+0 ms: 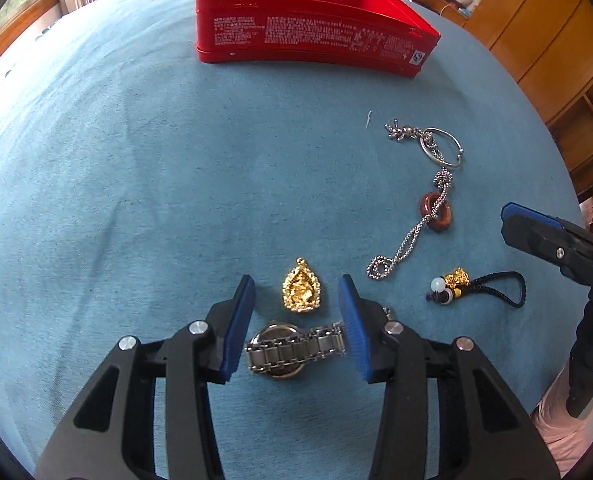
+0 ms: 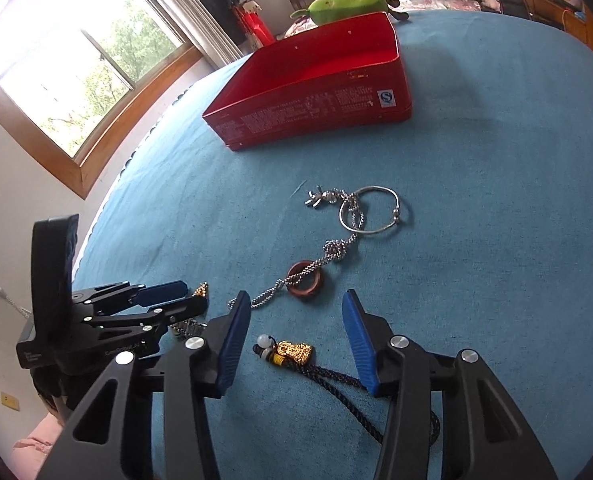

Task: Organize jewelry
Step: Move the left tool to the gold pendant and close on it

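On the blue cloth, my left gripper (image 1: 296,292) is open over a gold pendant (image 1: 301,293) and a silver watch (image 1: 292,350), which lie between its blue pads without being touched. A silver chain with a bangle (image 1: 442,147) and a brown ring (image 1: 436,215) lies to the right. My right gripper (image 2: 296,316) is open around a gold charm on a black cord (image 2: 294,353), which also shows in the left wrist view (image 1: 456,280). The chain's bangle (image 2: 370,211) and brown ring (image 2: 306,280) lie just ahead. The red tin (image 1: 308,36) stands open at the far side.
The red tin (image 2: 316,120) looks empty inside. The left gripper (image 2: 168,300) sits at the right gripper's left side. A green plush toy (image 2: 348,2) lies beyond the tin. A window is on the left, wooden cabinets on the right.
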Available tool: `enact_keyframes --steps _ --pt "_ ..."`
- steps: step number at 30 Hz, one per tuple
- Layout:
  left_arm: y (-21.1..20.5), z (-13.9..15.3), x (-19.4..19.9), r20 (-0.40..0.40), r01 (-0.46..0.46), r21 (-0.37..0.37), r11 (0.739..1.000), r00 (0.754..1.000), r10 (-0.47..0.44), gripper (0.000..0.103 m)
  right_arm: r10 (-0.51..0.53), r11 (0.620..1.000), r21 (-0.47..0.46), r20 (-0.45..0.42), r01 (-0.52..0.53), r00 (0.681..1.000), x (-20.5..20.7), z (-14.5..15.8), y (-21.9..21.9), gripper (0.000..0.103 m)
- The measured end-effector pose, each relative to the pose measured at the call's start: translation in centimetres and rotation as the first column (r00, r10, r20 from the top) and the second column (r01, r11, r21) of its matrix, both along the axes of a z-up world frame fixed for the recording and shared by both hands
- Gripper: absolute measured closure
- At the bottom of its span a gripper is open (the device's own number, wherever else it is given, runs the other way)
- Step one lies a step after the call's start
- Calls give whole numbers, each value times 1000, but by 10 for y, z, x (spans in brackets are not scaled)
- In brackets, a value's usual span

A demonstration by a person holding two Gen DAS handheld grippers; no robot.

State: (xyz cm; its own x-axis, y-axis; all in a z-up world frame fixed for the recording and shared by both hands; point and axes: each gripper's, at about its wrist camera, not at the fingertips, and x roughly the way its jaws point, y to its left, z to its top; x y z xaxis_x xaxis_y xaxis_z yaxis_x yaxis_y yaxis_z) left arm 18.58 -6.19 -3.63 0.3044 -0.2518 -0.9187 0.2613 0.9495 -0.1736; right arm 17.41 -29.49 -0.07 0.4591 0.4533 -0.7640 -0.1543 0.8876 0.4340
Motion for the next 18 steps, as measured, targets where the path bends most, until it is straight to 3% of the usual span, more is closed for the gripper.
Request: enact_keyframes --steps 9,11,18 --pt "-17 -5 7 -21 18 10 1000 1000 -18 75 3 1000 2 -6 -3 1000 -1 -4 -1 55" --pt "-19 -6 8 -24 23 14 1000 999 -23 85 4 1000 -3 -9 -4 1000 -1 -5 0 55" --pt "-24 -8 12 -12 24 11 1000 1000 -24 85 26 1000 -12 -23 -26 999 -4 -7 8 55"
